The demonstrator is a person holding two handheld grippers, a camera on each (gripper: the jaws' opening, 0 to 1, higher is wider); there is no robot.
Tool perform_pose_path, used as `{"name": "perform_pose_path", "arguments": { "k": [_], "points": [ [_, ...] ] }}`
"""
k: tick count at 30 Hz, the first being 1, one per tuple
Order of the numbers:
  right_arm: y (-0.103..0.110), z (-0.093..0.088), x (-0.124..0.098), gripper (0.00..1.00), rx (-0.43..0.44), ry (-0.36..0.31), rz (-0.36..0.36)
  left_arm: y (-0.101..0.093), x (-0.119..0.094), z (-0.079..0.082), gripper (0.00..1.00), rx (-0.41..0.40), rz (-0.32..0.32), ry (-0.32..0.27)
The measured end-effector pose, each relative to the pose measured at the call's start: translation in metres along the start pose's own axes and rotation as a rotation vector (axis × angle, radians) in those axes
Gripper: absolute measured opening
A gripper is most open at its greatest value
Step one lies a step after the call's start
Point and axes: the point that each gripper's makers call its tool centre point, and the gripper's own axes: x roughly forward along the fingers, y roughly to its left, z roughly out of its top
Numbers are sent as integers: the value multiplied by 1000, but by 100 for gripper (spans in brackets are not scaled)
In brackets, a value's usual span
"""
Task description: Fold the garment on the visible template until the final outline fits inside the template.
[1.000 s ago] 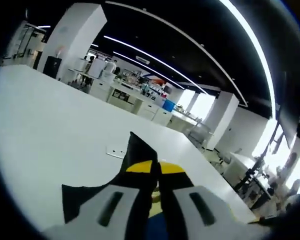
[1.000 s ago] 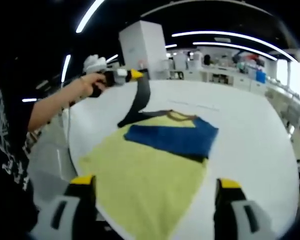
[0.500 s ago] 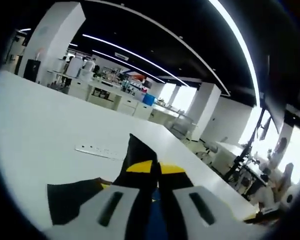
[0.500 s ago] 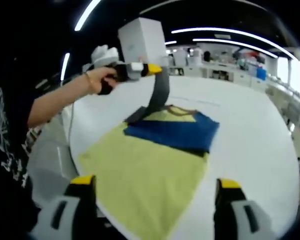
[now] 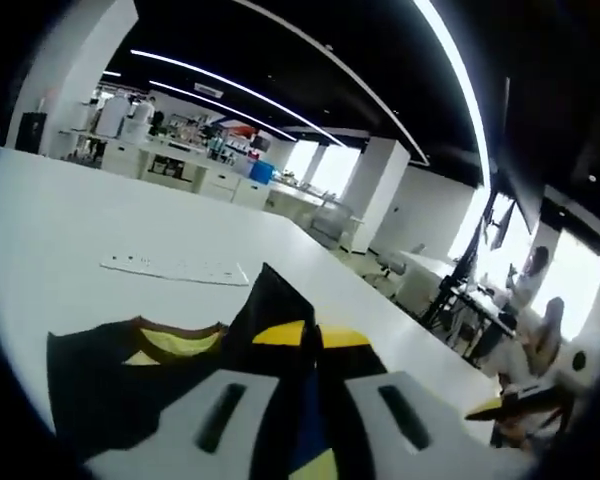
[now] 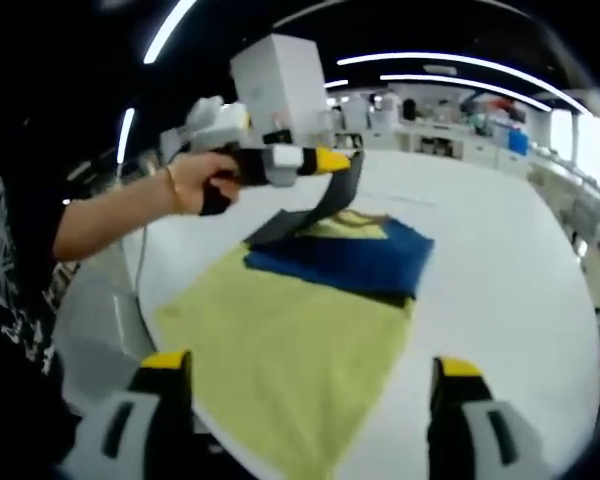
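Right gripper view: left hand-held gripper (image 6: pixel 345 161) pinches dark sleeve (image 6: pixel 325 205) above garment (image 6: pixel 300 320); right hand-held gripper (image 6: pixel 305 385) gapes wide.

The garment (image 6: pixel 300 330) lies mostly flat on the white surface (image 6: pixel 500 260), yellow with a blue band across its far end. Its dark sleeve (image 6: pixel 330 200) is lifted off the surface, arching upward.

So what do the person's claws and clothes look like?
The right claw has two pale grey fingers with yellow tips and a dark slot in each. The left claw looks the same, grey with yellow tips, on a black handle with a white box behind. The person wears a black T-shirt with white scribbly print, and a thin band on the wrist.
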Motion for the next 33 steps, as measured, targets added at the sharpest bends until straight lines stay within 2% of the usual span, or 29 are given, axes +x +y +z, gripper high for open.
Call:
{"name": "perform_pose_path", "arguments": {
  "k": [9,11,20,24,27,29,31,33],
  "points": [
    [-5,-10,0,99,22,11,-9,-19,10,-43,0,6,-45,97],
    [-3,-11,2,99,25,15,-2,-24,10,-57,0,30,-57,131],
    [-3,-9,5,99,23,15,9,-27,18,-92,0,26,-38,198],
    [-4,-9,6,99,30,13,8,-34,22,-112,1,45,-68,251],
    [-4,-10,5,99,32,11,6,-41,22,-127,2,19,-101,292],
    [-5,-11,5,99,34,8,6,-45,22,-134,0,34,-126,305],
    [-4,-11,5,99,31,9,11,-52,17,-135,3,77,-148,305],
    [-4,-12,5,99,23,13,15,-54,17,-134,13,85,-157,300]
  ]
}}
